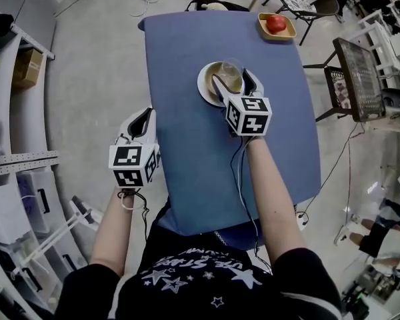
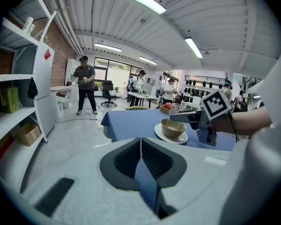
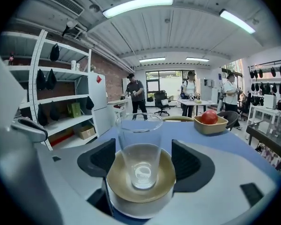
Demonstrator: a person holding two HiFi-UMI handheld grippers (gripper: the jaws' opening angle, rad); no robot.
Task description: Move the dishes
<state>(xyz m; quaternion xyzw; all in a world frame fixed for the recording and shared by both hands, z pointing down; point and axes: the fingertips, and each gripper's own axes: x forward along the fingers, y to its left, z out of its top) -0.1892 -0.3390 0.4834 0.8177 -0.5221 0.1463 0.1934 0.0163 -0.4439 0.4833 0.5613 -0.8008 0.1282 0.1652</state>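
our right gripper (image 3: 144, 159) gapes wide around the upright glass (image 3: 139, 139) in the bowl (image 3: 126, 184). our left gripper (image 2: 141, 156) sits pinched together beside the table (image 1: 187, 59).

Straight ahead at my twelve o'clock a clear glass (image 3: 140, 152) stands upright inside a tan bowl (image 3: 120, 184), and the bowl sits centred on a white plate (image 3: 136, 208). At about one o'clock from that stack, well apart from it, lies a tan square dish (image 1: 287, 33) holding a round red fruit (image 1: 275, 23).
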